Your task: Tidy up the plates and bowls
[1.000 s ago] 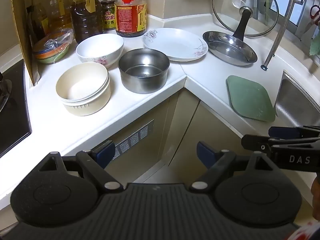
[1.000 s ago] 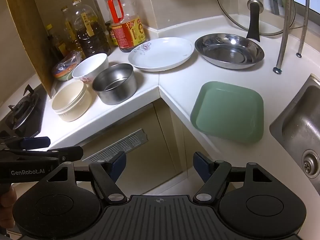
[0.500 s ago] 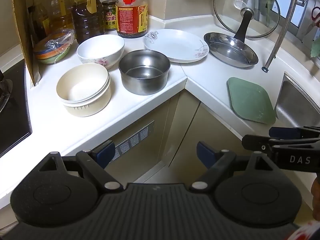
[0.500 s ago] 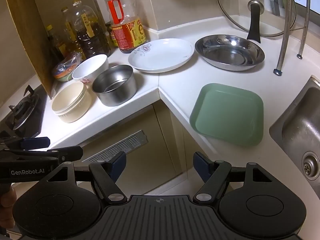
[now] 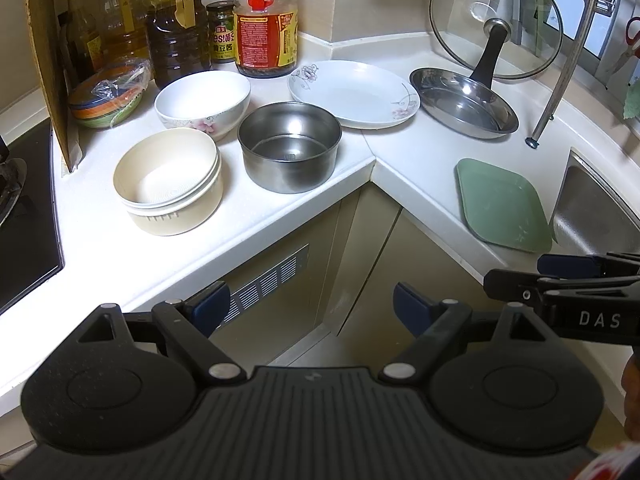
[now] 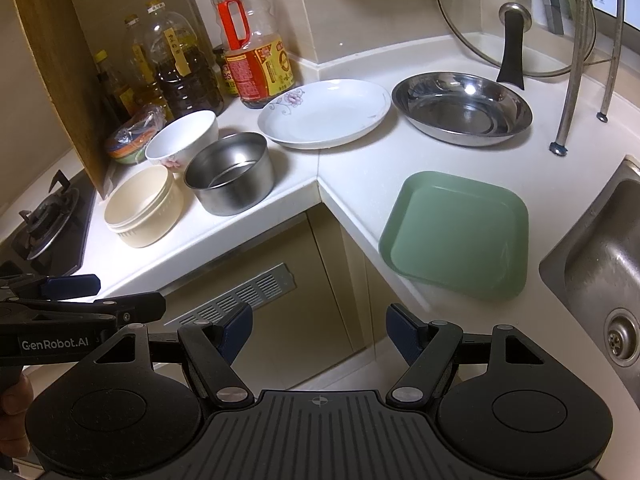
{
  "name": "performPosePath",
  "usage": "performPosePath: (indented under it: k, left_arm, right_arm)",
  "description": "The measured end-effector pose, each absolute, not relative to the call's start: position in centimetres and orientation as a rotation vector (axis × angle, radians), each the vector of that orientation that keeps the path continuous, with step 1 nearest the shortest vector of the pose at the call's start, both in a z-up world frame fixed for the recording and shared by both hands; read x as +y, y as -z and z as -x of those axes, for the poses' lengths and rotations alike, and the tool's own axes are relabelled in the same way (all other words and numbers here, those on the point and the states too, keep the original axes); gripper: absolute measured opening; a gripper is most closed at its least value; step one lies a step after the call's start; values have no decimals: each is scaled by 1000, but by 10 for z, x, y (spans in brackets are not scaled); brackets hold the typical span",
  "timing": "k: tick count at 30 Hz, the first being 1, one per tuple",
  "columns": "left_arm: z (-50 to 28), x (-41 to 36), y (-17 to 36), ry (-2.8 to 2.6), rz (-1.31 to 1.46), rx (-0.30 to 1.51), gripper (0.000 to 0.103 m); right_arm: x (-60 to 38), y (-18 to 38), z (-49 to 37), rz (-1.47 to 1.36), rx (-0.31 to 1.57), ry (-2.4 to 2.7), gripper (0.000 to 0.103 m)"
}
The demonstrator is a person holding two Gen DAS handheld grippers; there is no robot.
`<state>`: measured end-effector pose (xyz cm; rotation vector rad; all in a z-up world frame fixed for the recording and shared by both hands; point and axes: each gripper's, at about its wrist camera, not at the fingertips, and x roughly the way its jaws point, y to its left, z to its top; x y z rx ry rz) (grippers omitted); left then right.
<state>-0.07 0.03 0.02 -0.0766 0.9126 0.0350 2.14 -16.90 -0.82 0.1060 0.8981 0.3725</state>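
Observation:
On the white corner counter (image 5: 416,156) stand stacked cream bowls (image 5: 168,184), a white floral bowl (image 5: 202,100) and a deep steel bowl (image 5: 290,148). Behind them lies a white floral plate (image 5: 354,94), with a shallow steel dish (image 5: 464,102) to its right. A green square plate (image 6: 456,236) rests by the sink. My left gripper (image 5: 310,306) hangs open and empty in front of the cabinet, short of the counter. My right gripper (image 6: 320,328) is open and empty too, just short of the green plate. Each gripper shows side-on in the other's view: the right (image 5: 520,274), the left (image 6: 120,296).
Oil and sauce bottles (image 5: 266,24) line the back wall beside a wrapped coloured bowl (image 5: 106,96). A glass lid (image 5: 494,20) leans in the corner near a metal rack leg (image 5: 548,112). The sink (image 6: 600,256) is on the right, a gas hob (image 6: 48,216) and upright board (image 5: 46,60) on the left.
Both views have drifted slightly, so the dishes sit a touch lower in frame. Nothing was touched and both grippers stay open.

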Motion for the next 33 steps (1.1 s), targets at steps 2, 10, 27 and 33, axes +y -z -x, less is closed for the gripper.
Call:
performPosePath:
  k: [2,10,27,33]
  left_arm:
    - [1,0,0,-33,76,912,87]
    - [-6,7,-6,-31,74,912,87]
    - [-6,8,-6,-37,77,911,87]
    - [-6,8,-6,-36,76,910,87]
  right_arm:
    - [-169,8,-22,-106,897,-371,74]
    - [-169,8,-23,-107,897,-369,74]
    - [-169,8,-23,-108,895,-370,74]
    - [-169,8,-23,-108,894,-370,74]
